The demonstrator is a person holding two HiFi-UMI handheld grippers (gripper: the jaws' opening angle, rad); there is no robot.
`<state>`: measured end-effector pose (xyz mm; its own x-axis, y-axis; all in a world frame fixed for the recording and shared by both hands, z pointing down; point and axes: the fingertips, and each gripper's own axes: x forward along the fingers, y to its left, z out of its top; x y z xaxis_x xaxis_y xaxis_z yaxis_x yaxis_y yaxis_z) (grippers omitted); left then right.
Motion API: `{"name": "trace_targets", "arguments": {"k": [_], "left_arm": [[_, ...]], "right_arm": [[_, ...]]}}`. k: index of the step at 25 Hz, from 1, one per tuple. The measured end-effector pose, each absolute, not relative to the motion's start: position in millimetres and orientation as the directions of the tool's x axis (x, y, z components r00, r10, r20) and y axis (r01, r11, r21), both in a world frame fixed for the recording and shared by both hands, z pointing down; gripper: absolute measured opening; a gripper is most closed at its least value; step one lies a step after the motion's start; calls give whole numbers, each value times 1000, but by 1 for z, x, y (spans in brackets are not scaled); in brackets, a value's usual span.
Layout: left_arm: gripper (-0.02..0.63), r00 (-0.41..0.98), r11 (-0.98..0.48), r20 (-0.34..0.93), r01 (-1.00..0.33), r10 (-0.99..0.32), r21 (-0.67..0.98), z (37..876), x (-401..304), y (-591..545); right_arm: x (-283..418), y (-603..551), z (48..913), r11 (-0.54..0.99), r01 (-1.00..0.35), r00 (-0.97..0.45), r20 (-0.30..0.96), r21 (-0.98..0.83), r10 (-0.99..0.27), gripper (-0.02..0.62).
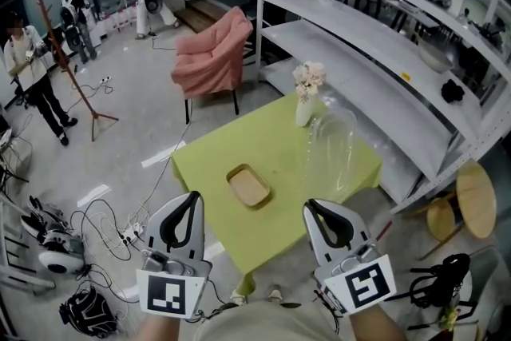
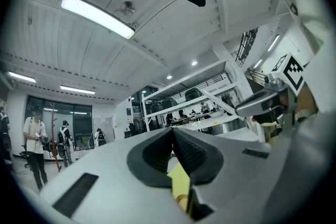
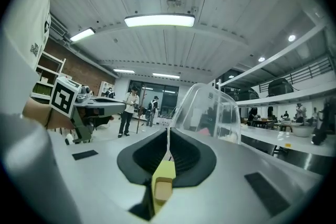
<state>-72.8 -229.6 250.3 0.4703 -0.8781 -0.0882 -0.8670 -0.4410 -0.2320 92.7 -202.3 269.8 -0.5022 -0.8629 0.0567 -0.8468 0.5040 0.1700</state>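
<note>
My left gripper (image 1: 190, 200) and right gripper (image 1: 313, 210) are held side by side, raised in front of the near edge of a yellow-green table (image 1: 207, 164). Both are shut with nothing between the jaws. In the left gripper view the left gripper (image 2: 172, 131) has its dark pads meeting at the tip, and the right gripper (image 2: 268, 101) shows beside it. The right gripper view shows the right gripper (image 3: 168, 131) pointing at a clear dome (image 3: 210, 107). On the table lie a wooden tray (image 1: 248, 185), the clear dome (image 1: 331, 144) and a white vase of flowers (image 1: 304, 109).
White shelving (image 1: 359, 52) runs along the table's right and far side. A pink-draped chair (image 1: 211, 56) stands behind the table. Cables and a power strip (image 1: 104, 227) lie on the floor at left. People (image 1: 28, 68) and a coat stand (image 1: 68, 68) are far left. A round wooden stool (image 1: 471, 200) is at right.
</note>
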Motion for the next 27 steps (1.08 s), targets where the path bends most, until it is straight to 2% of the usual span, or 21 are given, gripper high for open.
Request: {"name": "trace_targets", "arguments": {"k": [6, 27], "left_arm": [[6, 468, -451, -20, -861, -883, -234, 278, -70, -228], [6, 476, -462, -4, -855, -879, -235, 279, -69, -230]], "right_arm": [[89, -203, 295, 525, -838, -514, 105, 151, -851, 23], [84, -208, 297, 544, -825, -530, 125, 154, -839, 23]]}}
